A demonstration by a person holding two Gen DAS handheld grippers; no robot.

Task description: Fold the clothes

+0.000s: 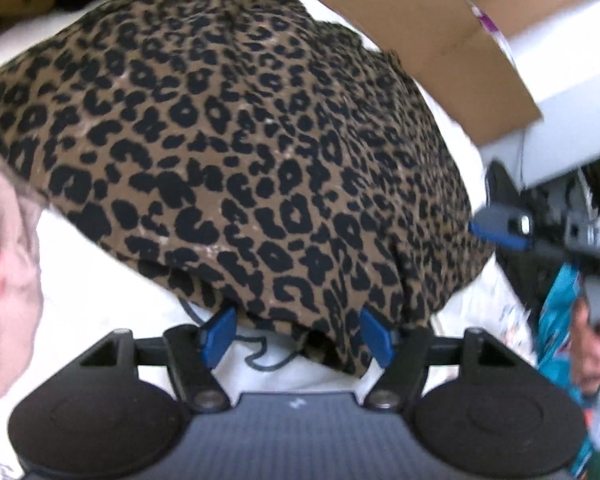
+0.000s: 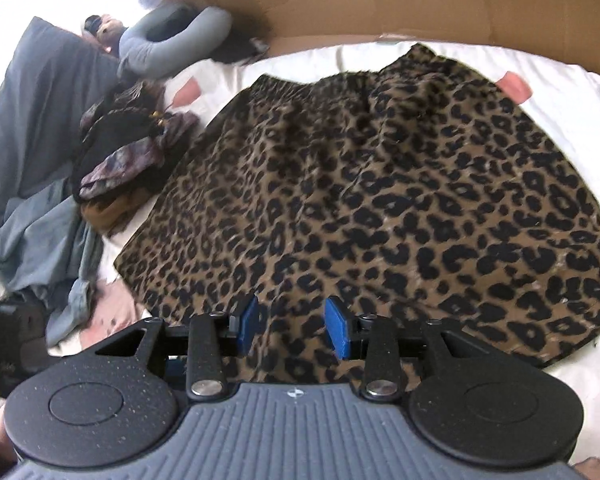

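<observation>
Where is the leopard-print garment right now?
The leopard-print garment lies spread on the white bedding, in front of both open tongs, with a cardboard box behind it and a clothes pile to its left.

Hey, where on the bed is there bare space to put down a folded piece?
Bare white sheet shows on the right, between the leopard print garment and the cardboard box. A thinner strip runs along the garment's top edge. The left side is crowded: a dark clothes pile, grey-blue fabric and a grey pillow.
</observation>
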